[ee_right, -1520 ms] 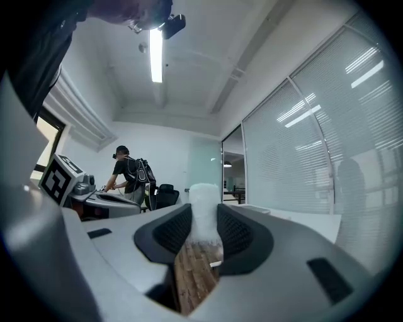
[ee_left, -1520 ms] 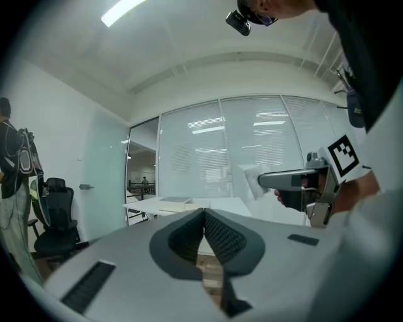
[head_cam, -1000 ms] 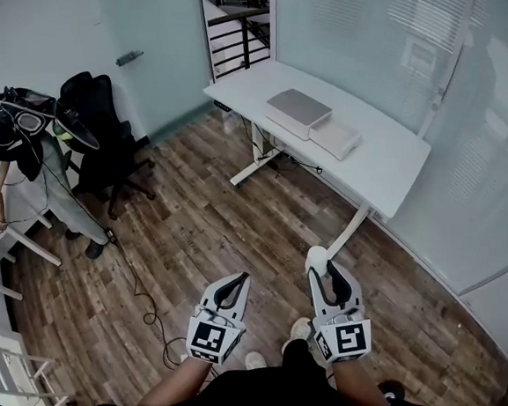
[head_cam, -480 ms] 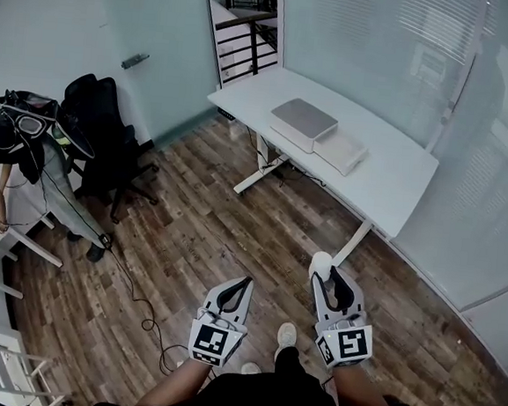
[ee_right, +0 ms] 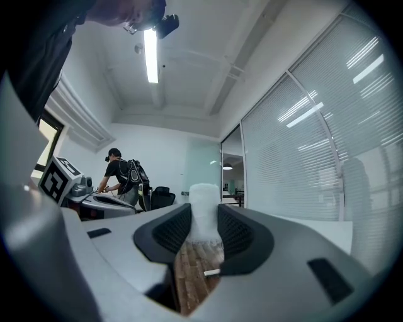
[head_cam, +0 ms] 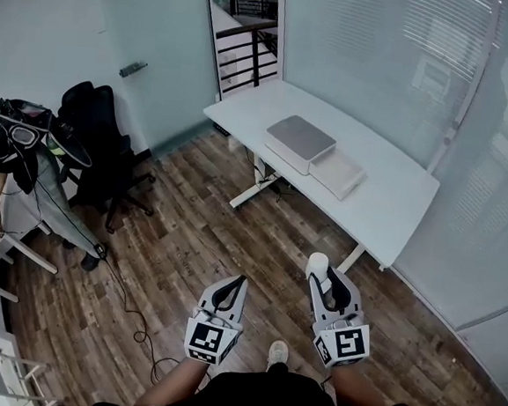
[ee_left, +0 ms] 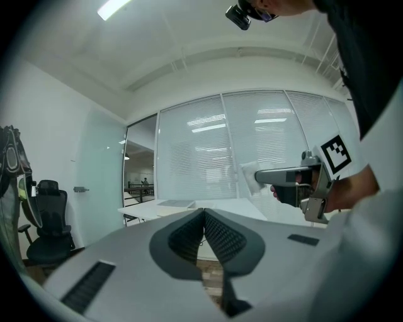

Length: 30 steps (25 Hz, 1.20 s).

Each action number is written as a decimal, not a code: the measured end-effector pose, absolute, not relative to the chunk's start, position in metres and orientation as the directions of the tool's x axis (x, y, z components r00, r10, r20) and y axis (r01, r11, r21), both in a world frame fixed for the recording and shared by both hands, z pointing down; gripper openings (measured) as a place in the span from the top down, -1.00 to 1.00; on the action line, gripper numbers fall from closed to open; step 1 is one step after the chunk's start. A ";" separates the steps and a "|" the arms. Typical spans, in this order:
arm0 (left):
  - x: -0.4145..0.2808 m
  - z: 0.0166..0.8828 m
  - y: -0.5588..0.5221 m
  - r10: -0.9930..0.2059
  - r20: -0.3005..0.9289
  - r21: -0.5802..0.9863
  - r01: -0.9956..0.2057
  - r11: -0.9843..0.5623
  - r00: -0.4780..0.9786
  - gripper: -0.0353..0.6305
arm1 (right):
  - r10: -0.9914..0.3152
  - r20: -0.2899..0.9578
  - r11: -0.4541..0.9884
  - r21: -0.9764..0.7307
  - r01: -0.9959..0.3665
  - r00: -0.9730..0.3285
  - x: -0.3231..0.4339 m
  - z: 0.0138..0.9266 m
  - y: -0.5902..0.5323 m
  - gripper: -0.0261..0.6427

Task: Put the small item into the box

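A small white foamy item [head_cam: 317, 264] sits between the jaws of my right gripper [head_cam: 322, 274], which is shut on it above the wooden floor. In the right gripper view the item [ee_right: 204, 212] stands upright between the ribbed pads of that gripper [ee_right: 204, 221]. My left gripper [head_cam: 240, 281] hangs beside it, shut and holding nothing, and its pads meet in its own view [ee_left: 203, 214]. A closed grey box [head_cam: 300, 142] lies on the white table [head_cam: 386, 205] farther ahead, with a flat white box [head_cam: 338, 172] next to it.
A black office chair [head_cam: 98, 144] and a rack hung with dark gear [head_cam: 17, 137] stand at the left. A cable [head_cam: 134, 307] trails over the floor. Glass walls with blinds run behind the table. A person with a backpack [ee_right: 123, 177] stands far off.
The head view has shifted a little, and the table and box have slid slightly within it. Both grippers keep the same pose, with the white item still in the right one.
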State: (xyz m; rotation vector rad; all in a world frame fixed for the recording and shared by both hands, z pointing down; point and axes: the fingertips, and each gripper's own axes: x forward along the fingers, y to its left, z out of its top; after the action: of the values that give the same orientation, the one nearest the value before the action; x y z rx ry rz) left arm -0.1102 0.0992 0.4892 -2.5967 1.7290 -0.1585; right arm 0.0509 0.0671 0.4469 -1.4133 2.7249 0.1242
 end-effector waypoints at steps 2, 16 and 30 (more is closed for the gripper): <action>-0.107 0.488 0.087 -0.922 0.071 -0.074 -0.920 -0.384 0.379 0.86 | -0.811 -0.098 0.577 0.030 -0.816 -0.577 0.055 0.448 0.055 0.50; -0.083 0.482 0.010 -0.934 0.060 -0.079 -0.931 -0.357 0.353 0.86 | -0.780 -0.098 0.618 0.029 -0.786 -0.617 0.079 0.448 -0.022 0.50; -0.073 0.499 -0.047 -0.940 0.049 -0.021 -0.941 -0.339 0.338 0.86 | -0.786 -0.053 0.616 0.021 -0.788 -0.616 0.094 0.471 -0.081 0.50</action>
State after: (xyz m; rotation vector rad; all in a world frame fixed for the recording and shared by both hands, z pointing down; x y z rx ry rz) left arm -0.0730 -0.0472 0.4992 -2.5783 1.8123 -0.0832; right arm 0.0943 -0.0805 0.4710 -1.3586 2.7890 0.0651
